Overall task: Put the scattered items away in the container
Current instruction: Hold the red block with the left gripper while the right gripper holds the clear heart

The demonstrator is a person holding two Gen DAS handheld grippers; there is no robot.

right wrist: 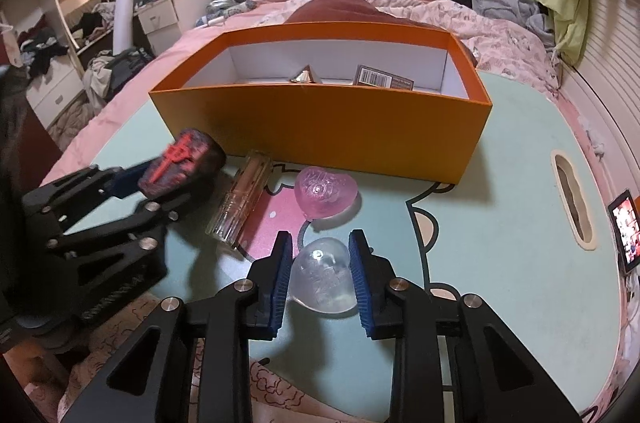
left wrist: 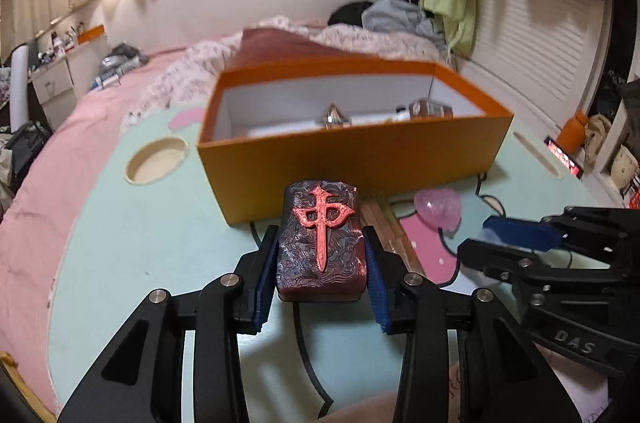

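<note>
Orange box sits open on the counter, a mint top with a pink cartoon print, and serves as the landmark. Inside the box: a small metallic pyramid piece near the middle and a barcoded packet toward the right end.

Left gripper is clenched on a dark red tile with a raised red character; blue pads press both long sides. Tile is just in front of the box's near wall, held off the counter as the right wrist view shows.

Right gripper is closed around a clear heart, front of the box and nearer the camera; pads touch both sides of it. Cannot tell if the heart is lifted or resting on the counter.

Pink heart lies on the counter just in front of the box's near wall, between the box and the clear heart. Clear tube lies on the counter left of the pink heart, its far end just beside the box wall, between the tile and the pink heart.

Bed with rumpled bedding is behind the box. Lit phone stands at the counter's right edge, well apart from the box.
</note>
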